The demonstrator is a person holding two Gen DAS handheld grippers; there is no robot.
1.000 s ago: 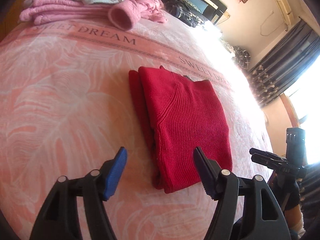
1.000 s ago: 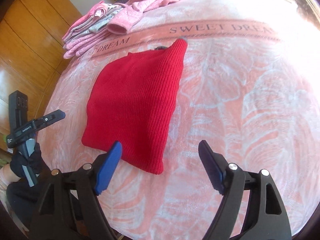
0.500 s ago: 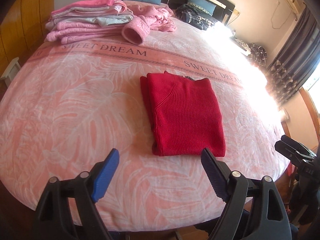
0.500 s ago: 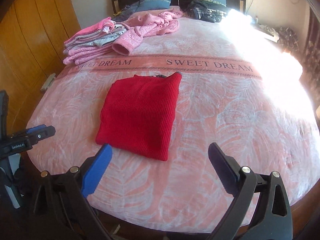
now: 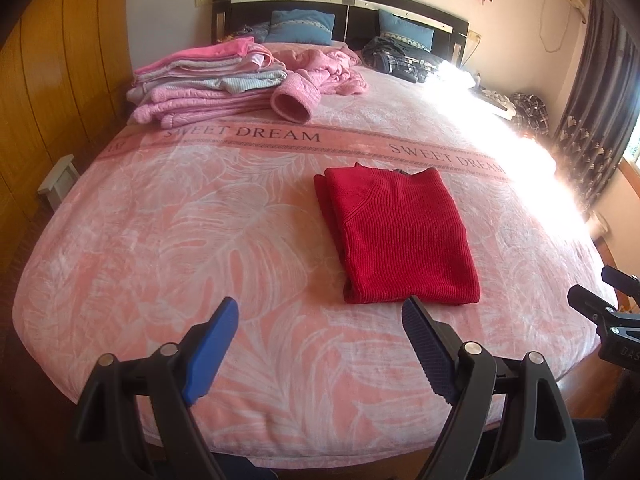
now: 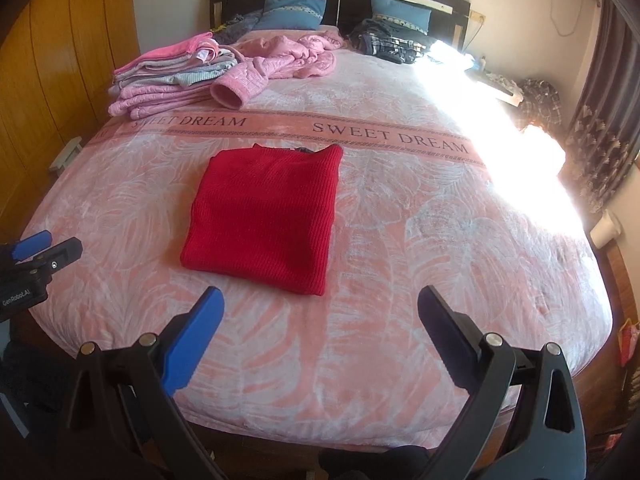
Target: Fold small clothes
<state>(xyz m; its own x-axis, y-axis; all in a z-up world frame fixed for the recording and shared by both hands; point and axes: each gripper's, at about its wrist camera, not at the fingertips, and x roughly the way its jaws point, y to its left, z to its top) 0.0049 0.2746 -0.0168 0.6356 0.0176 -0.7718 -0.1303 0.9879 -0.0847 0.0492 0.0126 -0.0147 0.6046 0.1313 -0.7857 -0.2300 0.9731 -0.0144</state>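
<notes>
Black and blue, the left gripper (image 5: 318, 322) hangs spread wide and empty before the foot of the bed (image 5: 120, 240); the right gripper (image 6: 320, 312) is the same, wide apart and holding nothing. Beyond them the red sweater (image 6: 264, 216) lies folded flat on the bed, between the foot edge and the "SWEET DREAM" band (image 6: 392, 138). Behind that band sits the pink pile (image 5: 204, 84), with the pillows (image 5: 302, 26) farthest.

I judge the fold finished. To do the step well, keep both grippers clear of the sweater so no layer shifts, or lift it by both near corners together.

The left view shows the layered edge of the sweater on the side of the pile; the right view shows only its smooth top.
</notes>
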